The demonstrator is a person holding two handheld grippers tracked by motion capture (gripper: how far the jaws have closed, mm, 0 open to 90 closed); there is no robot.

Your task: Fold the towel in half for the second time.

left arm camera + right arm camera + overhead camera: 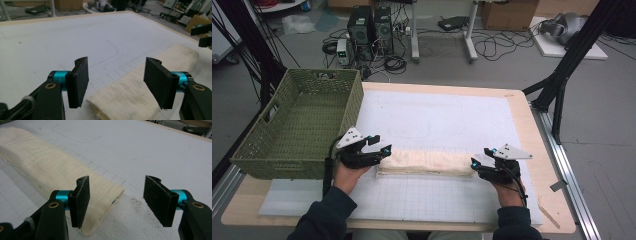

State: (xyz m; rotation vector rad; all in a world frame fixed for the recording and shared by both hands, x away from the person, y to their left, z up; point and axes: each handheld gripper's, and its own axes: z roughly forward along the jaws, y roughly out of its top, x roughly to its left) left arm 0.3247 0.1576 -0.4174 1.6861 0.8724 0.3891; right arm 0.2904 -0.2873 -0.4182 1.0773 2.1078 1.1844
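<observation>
A cream cloth [426,163], folded into a long narrow strip, lies across the white mat [437,120] near the table's front. My left gripper [382,148] is open at the strip's left end; in the left gripper view the cloth [140,87] runs away between the two black pads [78,81]. My right gripper [479,159] is open at the strip's right end. In the right gripper view the cloth's end [62,175] lies beneath and beyond the left pad [80,203], with bare mat in the gap. Neither gripper holds anything.
A green woven basket [299,122], with nothing in it, stands at the table's left, close to my left hand. The wooden table edge [532,125] frames the mat. Dark specks [136,201] dot the mat by the cloth's right end. Computers and cables sit on the floor beyond.
</observation>
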